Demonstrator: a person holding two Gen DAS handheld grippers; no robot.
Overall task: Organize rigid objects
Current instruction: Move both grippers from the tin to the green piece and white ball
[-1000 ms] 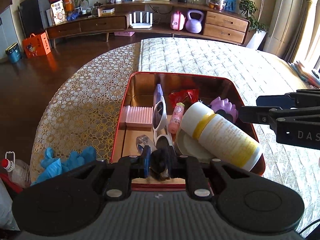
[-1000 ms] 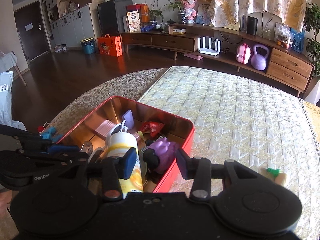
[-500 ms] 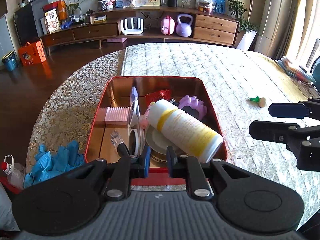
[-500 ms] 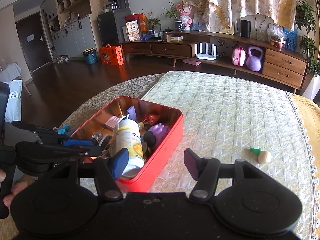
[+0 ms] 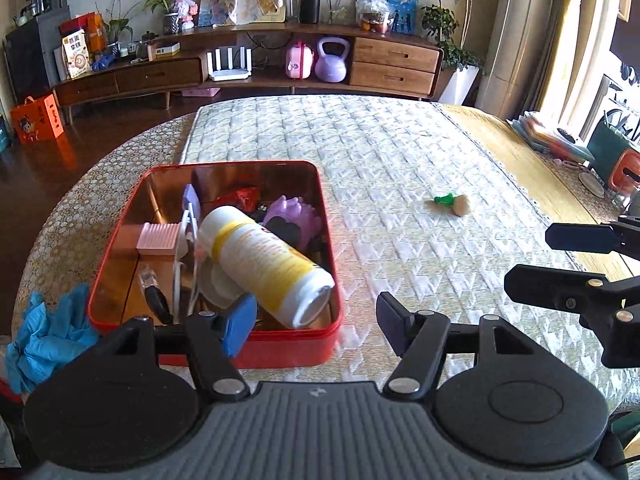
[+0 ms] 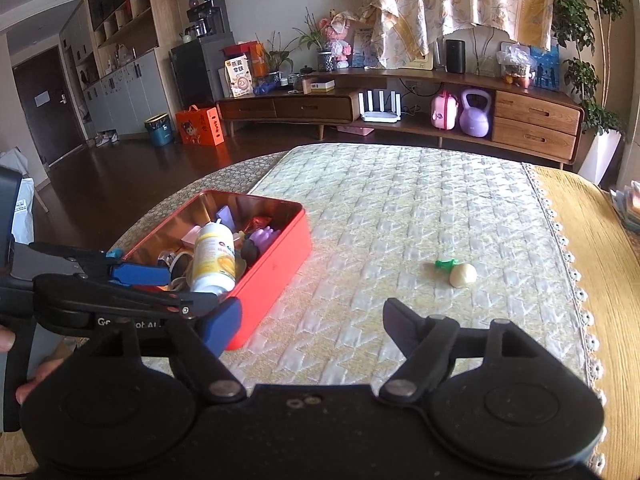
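Red tin [image 5: 132, 312] sits on the quilted table [image 5: 400, 152], crammed: a white bottle [image 5: 264, 264] with a yellow band lies tilted across the top, a purple toy [image 5: 296, 216] behind it, a pink ridged block [image 5: 158, 238] to its left. Left gripper [image 5: 316, 320] hovers level at the tin's near right corner, jaws wide, holding nothing. Right gripper [image 6: 312, 324] is level too, just right of the tin, jaws wide and empty, aimed across the cloth. A small radish toy [image 6: 460, 272] lies alone on the quilt, well apart from the tin. Blue gloves [image 5: 44, 332] are bunched left of the tin.
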